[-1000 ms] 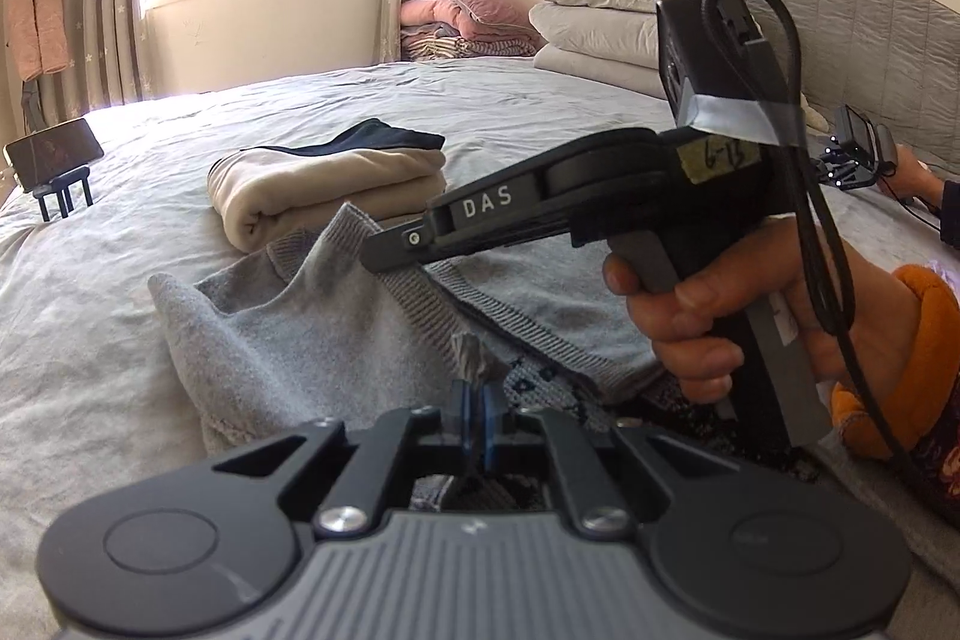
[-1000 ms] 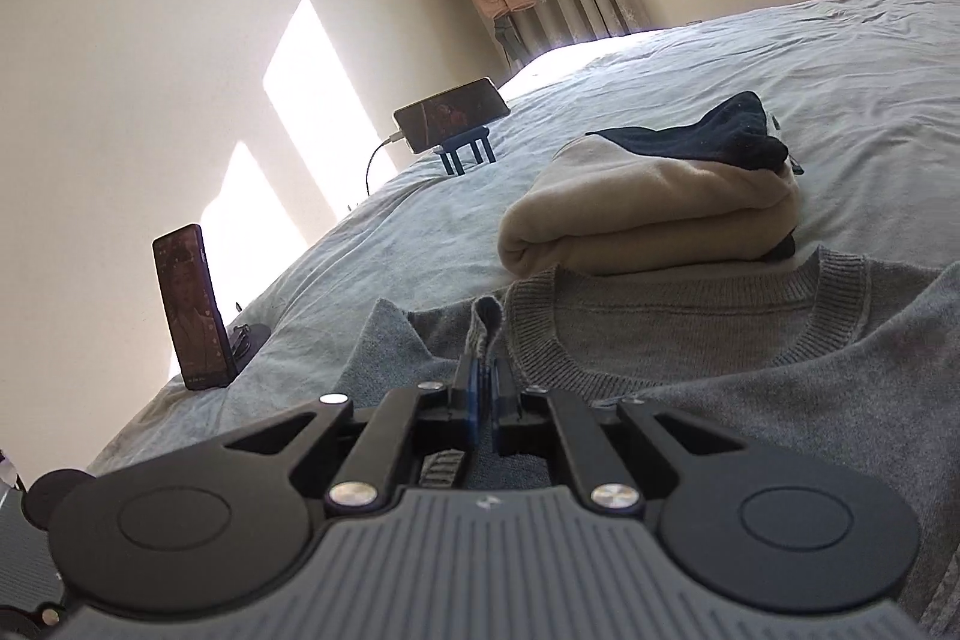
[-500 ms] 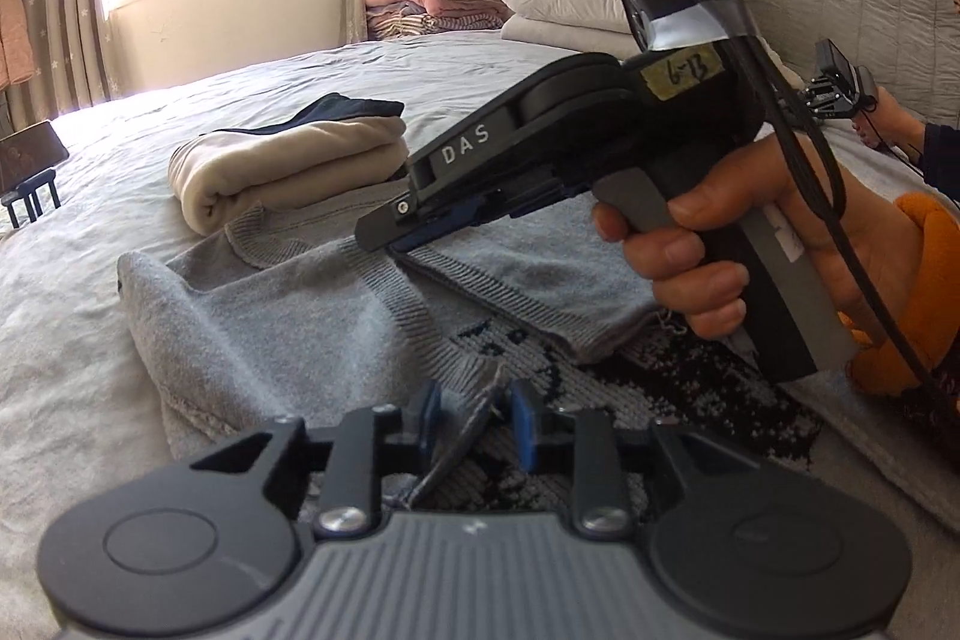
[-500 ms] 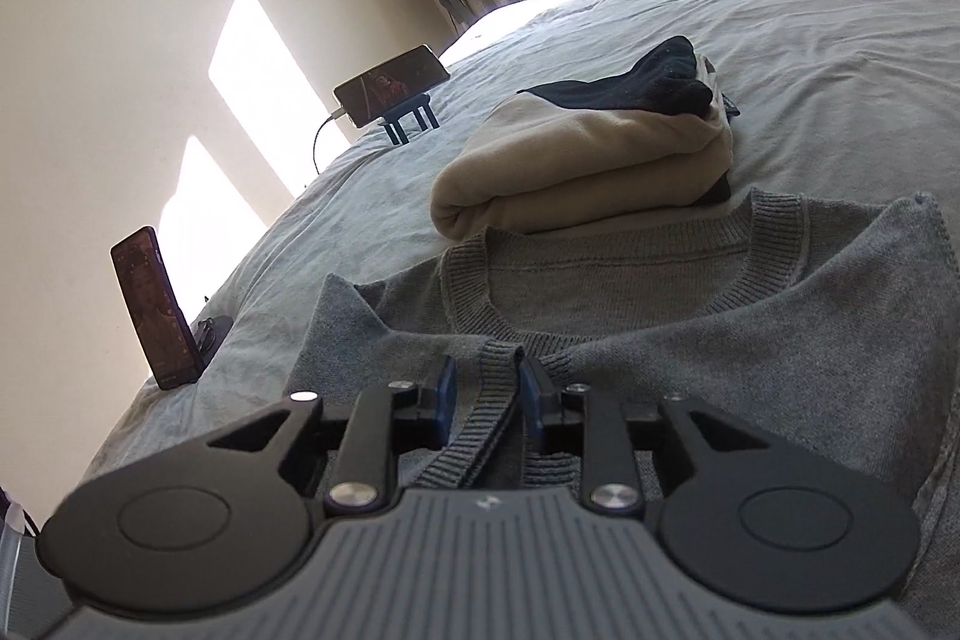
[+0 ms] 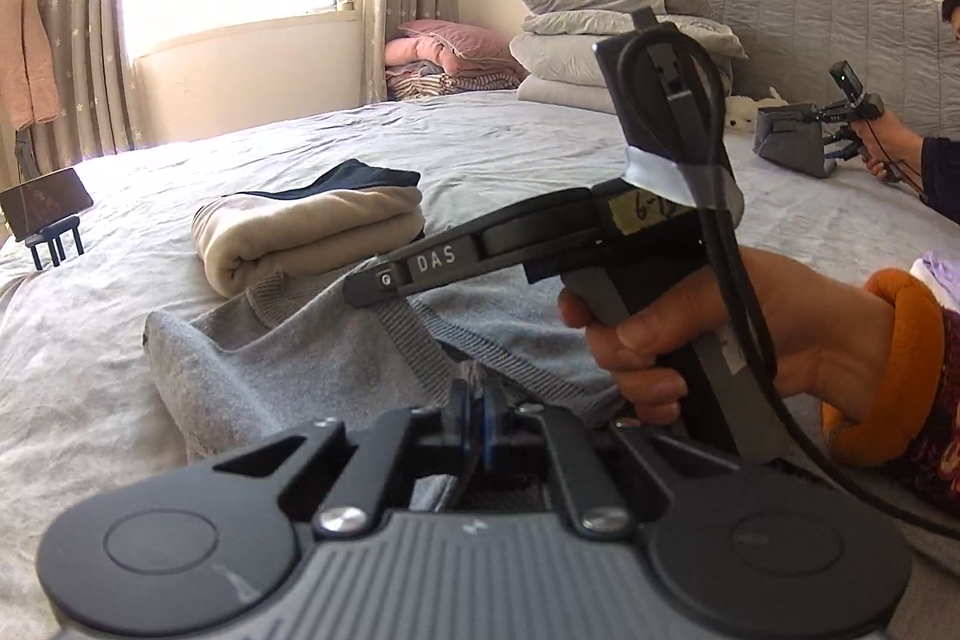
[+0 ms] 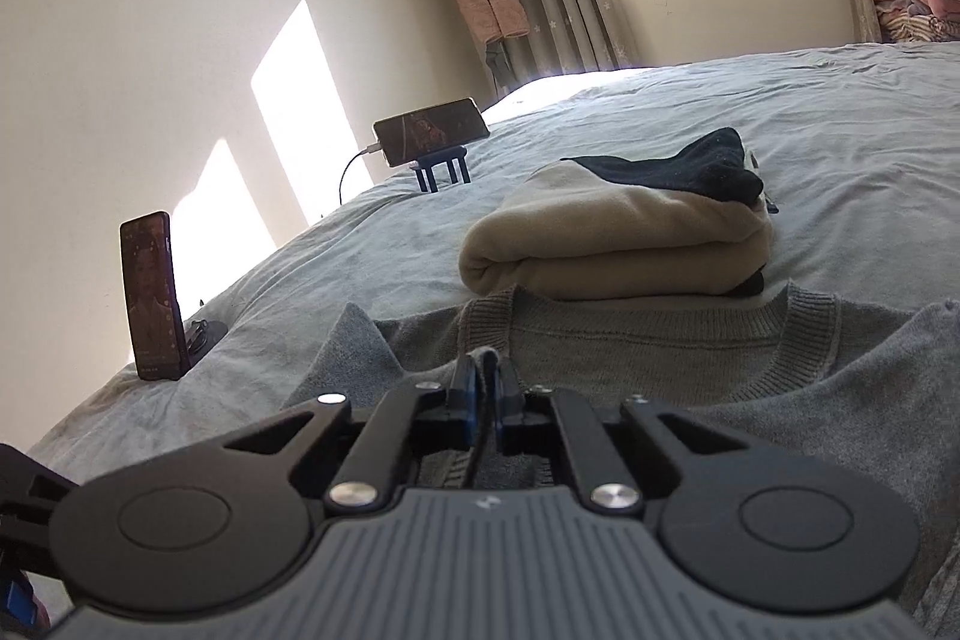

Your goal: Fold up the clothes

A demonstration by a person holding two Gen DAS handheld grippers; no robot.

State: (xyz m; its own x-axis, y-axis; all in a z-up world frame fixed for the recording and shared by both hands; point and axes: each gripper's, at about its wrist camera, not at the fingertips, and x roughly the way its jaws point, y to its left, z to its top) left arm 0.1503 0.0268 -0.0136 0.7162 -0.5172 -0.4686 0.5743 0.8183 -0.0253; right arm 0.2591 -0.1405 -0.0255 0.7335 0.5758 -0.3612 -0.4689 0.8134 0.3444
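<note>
We see a grey knit sweater (image 6: 690,358) with a ribbed crew collar lying spread on the grey bed (image 6: 810,142), collar toward 12 o'clock, just touching a folded beige garment (image 6: 618,244) that has a dark navy piece (image 6: 690,166) on top. One edge of the sweater is pulled up into folds. Left tool (image 5: 474,403): jaws have just been closing and are pinched tight on a bunched bit of grey knit at 6 o'clock in the left wrist view. Right tool (image 6: 483,388): jaws also just closed, clamped on a ribbed sweater edge. In the left wrist view the right tool's body crosses at 3 o'clock, gripped by a hand (image 5: 720,334) with an orange cuff, nose angled down to the sweater. Two phones stand at the bed's 9 o'clock side: one on a stand (image 6: 429,130), one upright (image 6: 150,295).
</note>
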